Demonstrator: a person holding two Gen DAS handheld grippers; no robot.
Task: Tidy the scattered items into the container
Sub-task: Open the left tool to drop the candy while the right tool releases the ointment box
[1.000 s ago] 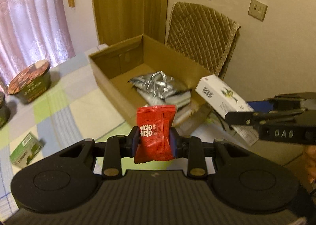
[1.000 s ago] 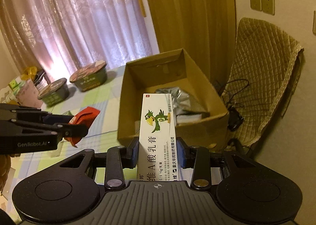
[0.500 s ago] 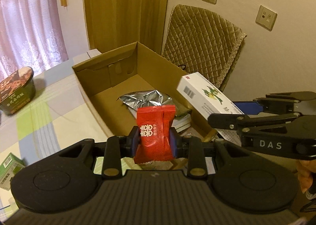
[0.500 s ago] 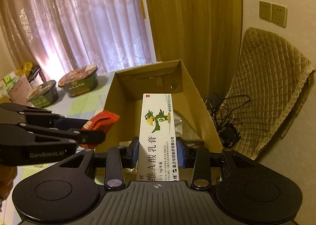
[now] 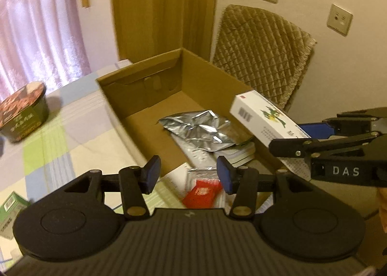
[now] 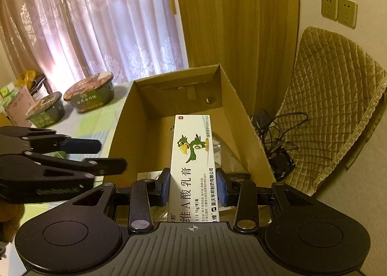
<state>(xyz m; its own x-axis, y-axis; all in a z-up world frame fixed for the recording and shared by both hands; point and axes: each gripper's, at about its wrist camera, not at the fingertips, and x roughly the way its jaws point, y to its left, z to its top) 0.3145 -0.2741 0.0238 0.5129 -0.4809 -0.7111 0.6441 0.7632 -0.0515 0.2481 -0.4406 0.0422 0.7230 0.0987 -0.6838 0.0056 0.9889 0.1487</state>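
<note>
The left gripper [image 5: 188, 175], clamped on the red packet [image 5: 202, 192] half a second ago, now stands with jaws apart. The packet sits lower centre in the left wrist frame, below the pads, blurred, in the near end of the box [image 5: 210, 77].

Each gripper has a matte black plastic body with a ribbed central deck and two round recessed discs at its near corners. The left gripper [image 5: 188, 174] carries two black linkage arms with brass-coloured pivot screws, ending in blue finger pads [image 5: 153, 171]. The right gripper [image 6: 192, 186] is built identically (silver-toned screws, a crosshair mark on the deck). Its side, seen from the left wrist view, bears white "DAS" lettering.
</note>
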